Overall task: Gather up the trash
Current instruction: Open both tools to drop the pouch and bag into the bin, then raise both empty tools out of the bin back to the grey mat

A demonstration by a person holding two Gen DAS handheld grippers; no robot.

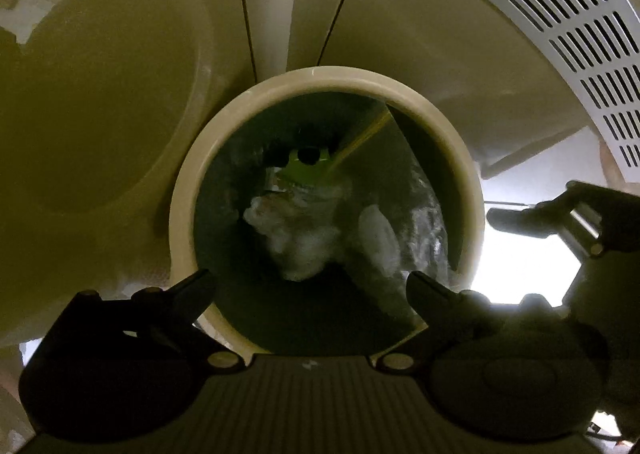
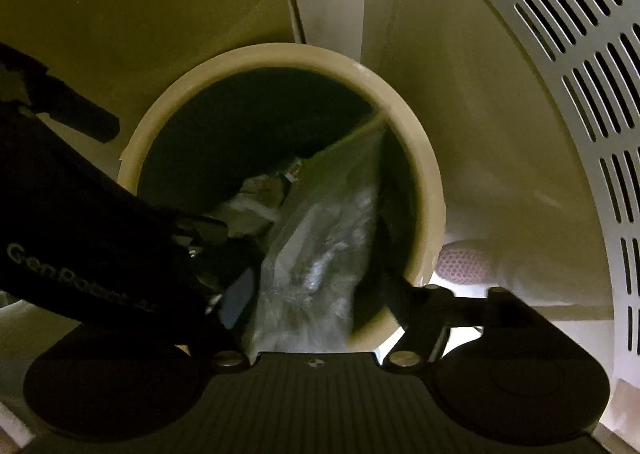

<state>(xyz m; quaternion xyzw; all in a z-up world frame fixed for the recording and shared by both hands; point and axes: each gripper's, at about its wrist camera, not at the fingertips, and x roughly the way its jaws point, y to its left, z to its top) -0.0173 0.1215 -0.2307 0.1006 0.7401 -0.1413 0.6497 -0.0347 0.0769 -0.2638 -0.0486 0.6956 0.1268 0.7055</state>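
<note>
A round cream bin (image 1: pixel 320 78) (image 2: pixel 280 54) fills both wrist views from above. At its bottom lie crumpled white wrappers (image 1: pixel 296 238) and a bright green piece (image 1: pixel 306 166). A clear plastic bag (image 2: pixel 320 254) (image 1: pixel 404 194) leans against the bin's right inner wall, its lower end between the wide-apart fingers of my right gripper (image 2: pixel 312 290), which is open. My left gripper (image 1: pixel 308 278) hangs open over the bin's near rim with nothing between its fingers. In the right wrist view it reaches in from the left and hides part of the bin.
A white panel with slotted holes (image 1: pixel 580 34) (image 2: pixel 580 94) curves along the right. Cream cabinet fronts stand behind the bin. A large round cream shape (image 1: pixel 100 114) lies to the left. A pale mesh-textured item (image 2: pixel 464 262) sits just outside the bin's right rim.
</note>
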